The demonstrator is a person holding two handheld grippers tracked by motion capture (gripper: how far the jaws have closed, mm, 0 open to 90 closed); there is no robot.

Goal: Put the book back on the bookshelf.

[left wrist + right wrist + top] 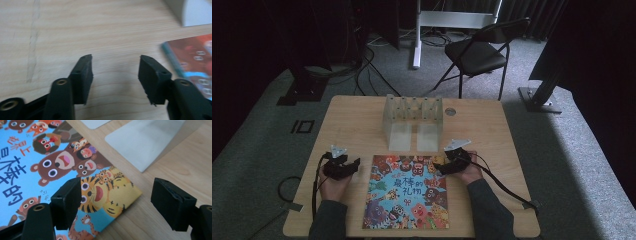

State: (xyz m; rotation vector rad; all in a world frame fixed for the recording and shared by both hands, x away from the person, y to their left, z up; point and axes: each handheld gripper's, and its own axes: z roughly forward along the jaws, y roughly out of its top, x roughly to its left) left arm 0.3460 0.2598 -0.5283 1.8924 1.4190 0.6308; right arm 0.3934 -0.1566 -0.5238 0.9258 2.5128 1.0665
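Flat on the surface [357,115] between both tools: a thin picture book [408,192], likely light, slightly flexible, with a slick glossy cover. Right hand-held gripper [117,202] gaping wide, empty, astride the book's near corner; left hand-held gripper [115,75] half open, empty, book edge just beyond its right jaw. Best pinched at a corner or edge, not the slippery face.

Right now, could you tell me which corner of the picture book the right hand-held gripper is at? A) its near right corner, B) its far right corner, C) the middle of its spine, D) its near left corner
B: the right hand-held gripper sits at the picture book's far right corner, and its own view shows its open jaws either side of that corner with the tiger.
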